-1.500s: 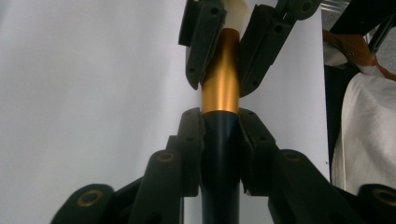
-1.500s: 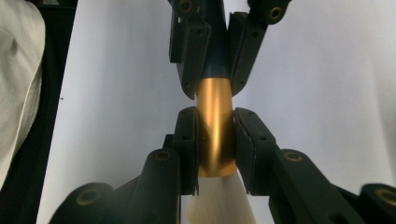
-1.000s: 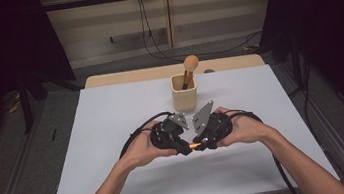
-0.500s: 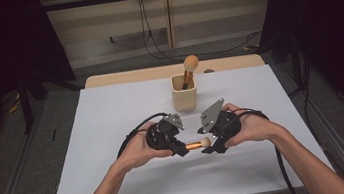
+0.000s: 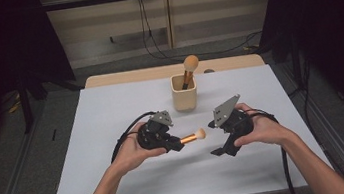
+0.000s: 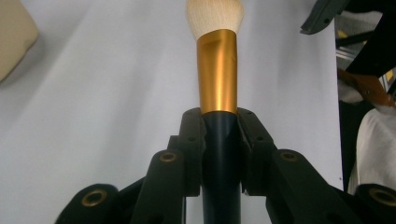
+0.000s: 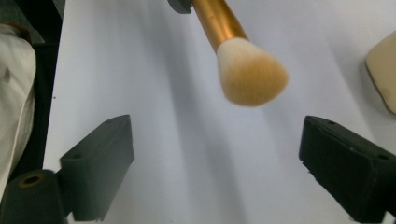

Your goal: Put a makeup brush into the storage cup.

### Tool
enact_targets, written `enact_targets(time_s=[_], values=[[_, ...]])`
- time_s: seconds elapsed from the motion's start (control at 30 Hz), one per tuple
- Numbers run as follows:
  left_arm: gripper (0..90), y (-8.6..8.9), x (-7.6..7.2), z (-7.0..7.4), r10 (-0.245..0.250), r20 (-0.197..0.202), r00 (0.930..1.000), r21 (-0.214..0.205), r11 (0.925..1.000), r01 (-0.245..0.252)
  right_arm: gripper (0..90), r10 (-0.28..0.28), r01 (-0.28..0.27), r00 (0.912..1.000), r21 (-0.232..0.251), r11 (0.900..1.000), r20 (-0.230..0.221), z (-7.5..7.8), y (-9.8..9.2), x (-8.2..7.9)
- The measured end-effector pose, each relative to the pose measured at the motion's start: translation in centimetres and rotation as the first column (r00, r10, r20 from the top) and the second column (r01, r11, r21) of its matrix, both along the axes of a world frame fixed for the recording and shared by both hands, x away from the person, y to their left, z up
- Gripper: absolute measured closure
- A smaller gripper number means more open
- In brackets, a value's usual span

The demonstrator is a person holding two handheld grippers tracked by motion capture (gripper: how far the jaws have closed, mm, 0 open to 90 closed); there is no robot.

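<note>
Near the counter's point(image 5: 121, 184) middle, left gripper point(image 5: 174, 144) holds makeup brush point(image 5: 191, 137) level, fingers clamped on its dark handle, bristles pointing right. Right gripper point(image 5: 220, 150), just right of the bristles, has just been opening; nothing between its fingers. Handover looks complete. Judgement: tilt brush handle-down, carry far to beige cup point(image 5: 184, 93), avoid knocking the brush point(image 5: 189, 68) standing there.

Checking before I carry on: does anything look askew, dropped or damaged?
Nothing stands out. The left tongs grip the brush squarely by its dark handle, the right tongs have just opened clear of it, and the cup stands upright.
</note>
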State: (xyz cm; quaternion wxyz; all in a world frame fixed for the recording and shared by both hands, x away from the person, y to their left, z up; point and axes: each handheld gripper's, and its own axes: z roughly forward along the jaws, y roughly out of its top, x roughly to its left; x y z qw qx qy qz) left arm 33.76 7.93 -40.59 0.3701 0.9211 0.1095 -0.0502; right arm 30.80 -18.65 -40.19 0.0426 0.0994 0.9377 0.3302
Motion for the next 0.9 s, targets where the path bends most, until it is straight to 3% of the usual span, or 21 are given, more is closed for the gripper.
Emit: enact_targets(time_s=[0.2,0.4,0.6,0.8,0.9], values=[[74.2,0.8,0.0,-0.2,0.036,-0.004,0.9994,-0.069,0.997,-0.036,4.4,-0.042,0.044,0.9989,0.092,0.9948,-0.022,-0.3,-0.6,-0.3],[74.2,0.8,-0.2,-0.8,0.05,0.013,0.9987,-0.11,0.9927,-0.048,3.9,-0.077,0.078,0.9969,0.115,0.9903,-0.017,-0.8,-0.6,-0.8],[74.2,1.0,-0.4,-1.1,0.06,0.006,0.9982,-0.164,0.9847,-0.058,3.7,-0.124,0.127,0.9919,0.181,0.9753,-0.03,-1.0,-1.2,-1.2],[74.2,1.4,-0.6,-1.2,0.09,-0.008,0.9959,-0.242,0.9661,-0.09,2.8,-0.135,0.141,0.99,0.196,0.9706,-0.04,-1.5,-1.6,-1.9],[74.1,1.7,-0.7,-1.1,0.115,-0.017,0.9932,-0.276,0.9543,-0.115,3.8,-0.165,0.17,0.9854,0.219,0.9608,-0.041,-1.8,-1.9,-2.1]])
